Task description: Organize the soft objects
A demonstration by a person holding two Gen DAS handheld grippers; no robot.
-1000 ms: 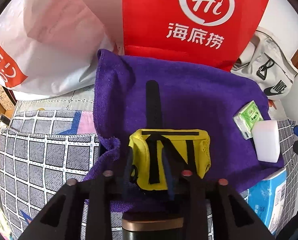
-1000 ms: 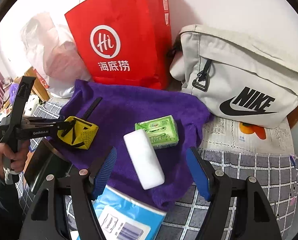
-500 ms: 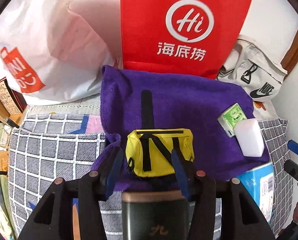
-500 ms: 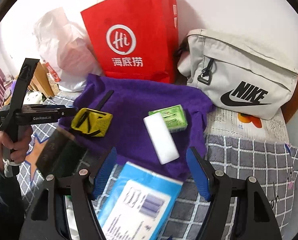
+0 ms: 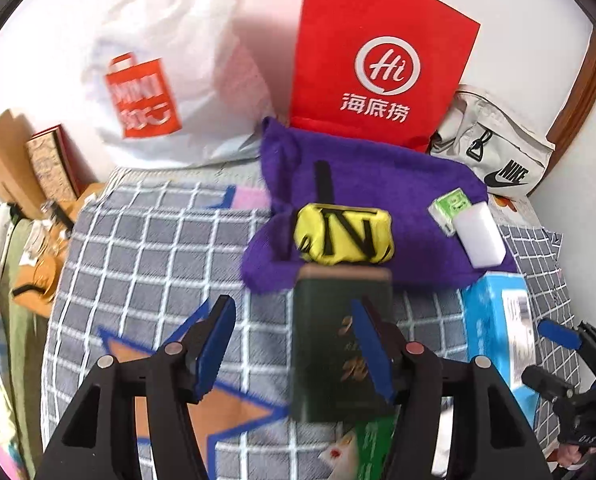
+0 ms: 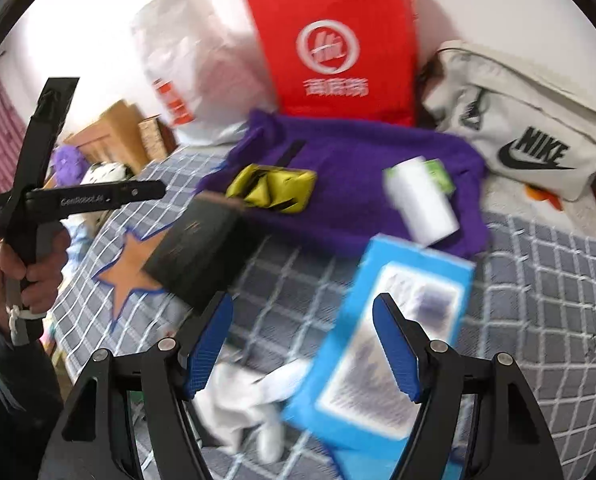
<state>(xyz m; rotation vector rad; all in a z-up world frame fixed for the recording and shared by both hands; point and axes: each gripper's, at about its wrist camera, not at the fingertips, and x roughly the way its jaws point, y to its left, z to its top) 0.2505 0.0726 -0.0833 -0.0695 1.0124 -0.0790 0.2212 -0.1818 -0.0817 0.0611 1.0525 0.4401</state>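
Left wrist view showed the yellow pouch lying released on the purple towel, no longer between the pads of the left tool, whose jaws were opening with nothing in them as it backed away over the checked bedspread. That placement looked finished; the right tool stood wide and empty above the blue packet, likely the next item.

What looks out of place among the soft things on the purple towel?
The dark green box looks odd: it is rigid, and its far end overlaps the purple towel edge, right against the yellow pouch.
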